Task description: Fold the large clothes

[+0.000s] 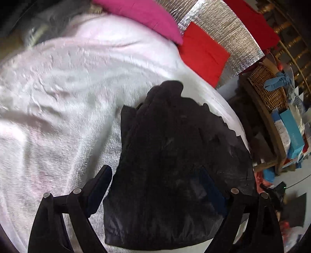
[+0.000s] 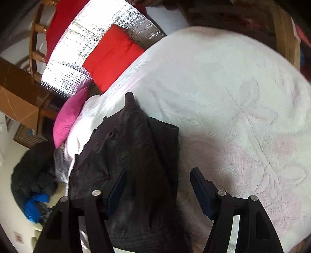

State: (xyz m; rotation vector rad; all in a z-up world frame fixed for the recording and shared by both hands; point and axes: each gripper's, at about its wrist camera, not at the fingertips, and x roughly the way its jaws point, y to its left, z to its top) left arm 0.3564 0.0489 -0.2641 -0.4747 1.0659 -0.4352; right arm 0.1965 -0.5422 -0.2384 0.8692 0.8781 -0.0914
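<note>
Left wrist view. Your left gripper (image 1: 157,181) has its jaws spread wide, one on either side of the near end of the black garment (image 1: 175,148); the pads do not press it, nothing is held. The garment is thin and matte with a faint sheen, crumpled into a rough wedge, lying on the white bedspread (image 1: 68,93). Its long axis runs away from you, narrowing to a bunched tip far from the gripper. The bedspread is plush, with a raised pattern. Beyond the garment's tip: a pink cushion (image 1: 147,17), a red cushion (image 1: 204,56) and a quilted silver foil panel (image 1: 223,35). Right of the garment, a wicker basket (image 1: 266,87).

Right wrist view. Your right gripper (image 2: 158,184) has its jaws open and empty, straddling one edge of the same garment, which lies lengthwise away from you and tapers to a small upright point. A dark clothes heap (image 2: 35,175) lies on the floor, left of the garment.
</note>
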